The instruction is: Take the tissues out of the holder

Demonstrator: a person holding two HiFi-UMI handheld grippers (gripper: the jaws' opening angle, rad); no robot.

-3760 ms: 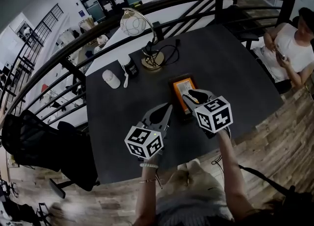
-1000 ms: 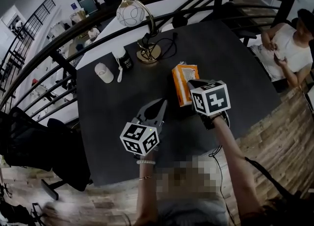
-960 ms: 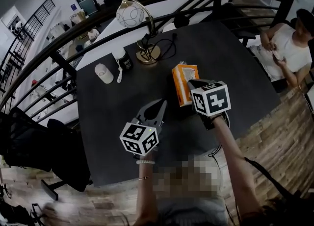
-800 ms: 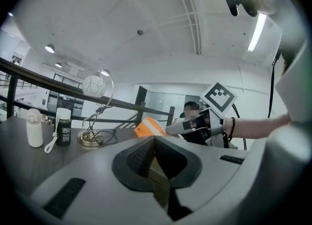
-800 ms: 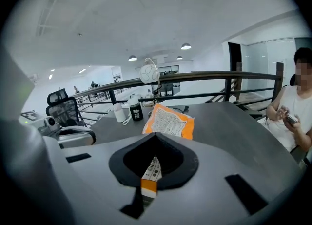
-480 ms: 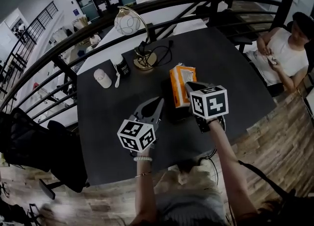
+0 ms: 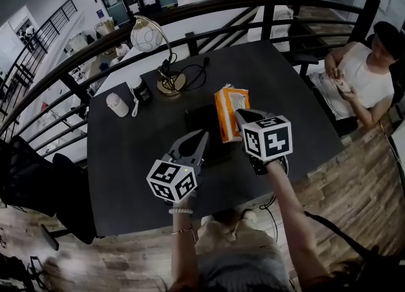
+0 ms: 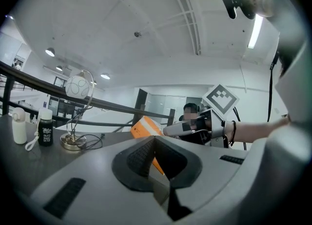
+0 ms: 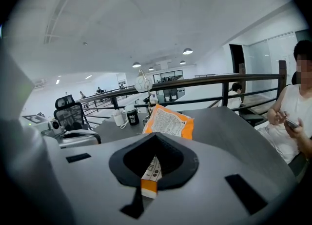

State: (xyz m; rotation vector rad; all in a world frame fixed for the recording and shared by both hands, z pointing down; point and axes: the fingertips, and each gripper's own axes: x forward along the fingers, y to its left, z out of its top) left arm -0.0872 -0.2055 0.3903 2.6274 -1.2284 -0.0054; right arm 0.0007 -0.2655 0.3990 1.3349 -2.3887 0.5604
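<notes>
The orange tissue pack (image 7: 229, 108) stands tilted above the table, its lower edge pinched by my right gripper (image 7: 240, 117), which is shut on it. In the right gripper view the pack (image 9: 168, 121) rises just beyond the jaws, with its barcode strip between them. The black holder (image 7: 199, 120) lies flat on the dark table (image 7: 126, 158), just left of the pack. My left gripper (image 7: 203, 135) hovers over the holder's near end, shut, with nothing between its jaws. The left gripper view shows the pack (image 8: 144, 126) and my right gripper (image 8: 175, 130) to its right.
A lamp with a round shade (image 7: 150, 34) and brass base stands at the table's far side, its cable beside it. A small black bottle (image 7: 140, 89) and a white bottle (image 7: 117, 104) stand to the left. A person (image 7: 354, 72) sits at right. A railing (image 7: 209, 9) and an office chair (image 7: 35, 180) border the table.
The pack, which lay flat in the holder, now stands raised out of it in my right gripper. Both grippers have risen a little and shifted together over the last second.
</notes>
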